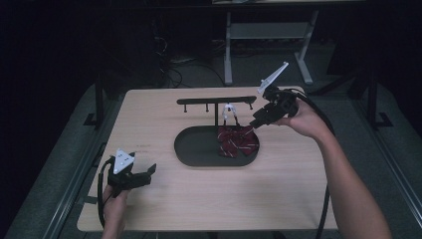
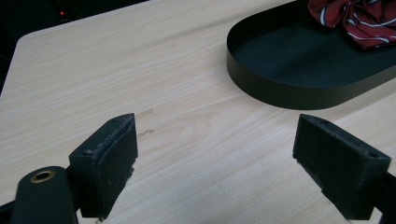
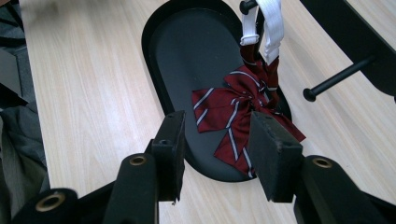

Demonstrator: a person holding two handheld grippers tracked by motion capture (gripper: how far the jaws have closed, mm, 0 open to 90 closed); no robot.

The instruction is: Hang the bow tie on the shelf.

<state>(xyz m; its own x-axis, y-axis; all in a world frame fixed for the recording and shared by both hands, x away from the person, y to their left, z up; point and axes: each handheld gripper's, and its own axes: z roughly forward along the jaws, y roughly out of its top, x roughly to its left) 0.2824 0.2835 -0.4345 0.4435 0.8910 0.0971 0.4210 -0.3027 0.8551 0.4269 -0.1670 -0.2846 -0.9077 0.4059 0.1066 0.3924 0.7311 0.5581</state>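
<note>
the pale wooden table (image 1: 199, 199) stood on a grey floor in a dark room, white desk legs at twelve o'clock. the striped bow tie (image 1: 238, 141) hung from the black rack (image 1: 216, 101) (white strap) into the oval tray (image 1: 191, 149). the right gripper (image 1: 256, 122), at two o'clock, gaped empty; the left gripper (image 1: 149, 172), at eight o'clock, was wide apart.

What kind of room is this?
Probably a lab or workshop, not a home: a bare wooden table in a dark room, cables on the floor, and a metal-legged workbench behind.
</note>
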